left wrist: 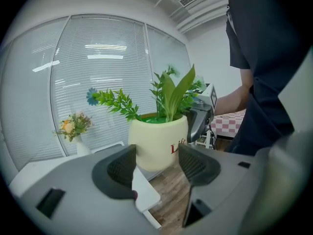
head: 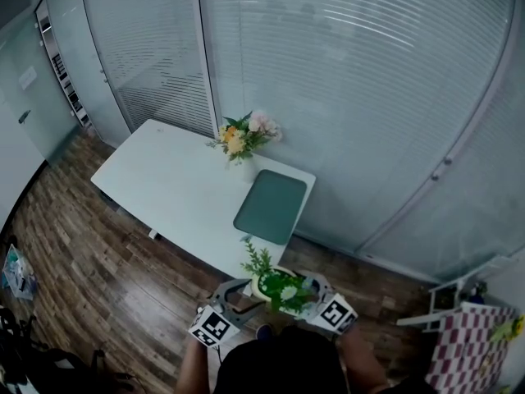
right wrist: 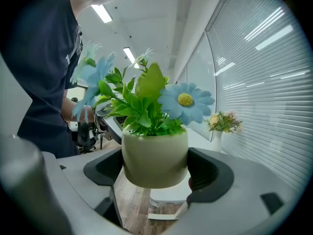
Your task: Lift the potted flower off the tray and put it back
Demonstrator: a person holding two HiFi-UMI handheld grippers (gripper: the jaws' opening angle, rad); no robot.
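The potted flower (right wrist: 154,153), a cream pot of green leaves and pale blue daisies, is off the tray (head: 271,206) and held in the air. It hangs past the near edge of the white desk (head: 164,187), over the wooden floor (head: 107,277) and close to the person's body. The right claw (right wrist: 155,173) grasps it, with one dark pad pressed to each side of the pot's lower half and the pot upright between them.

The left claw (left wrist: 156,163) is released, its jaws spread with nothing between them. The pot (left wrist: 156,141) stands just beyond their tips, and it seems not to touch them, though the head view is too small to settle that. In that view the left claw (head: 234,302) and right claw (head: 320,298) flank the pot (head: 279,290).

The green tray lies flat near the desk's right end. A vase of flowers (head: 244,138) stands just behind it, at the far edge by the blinds.
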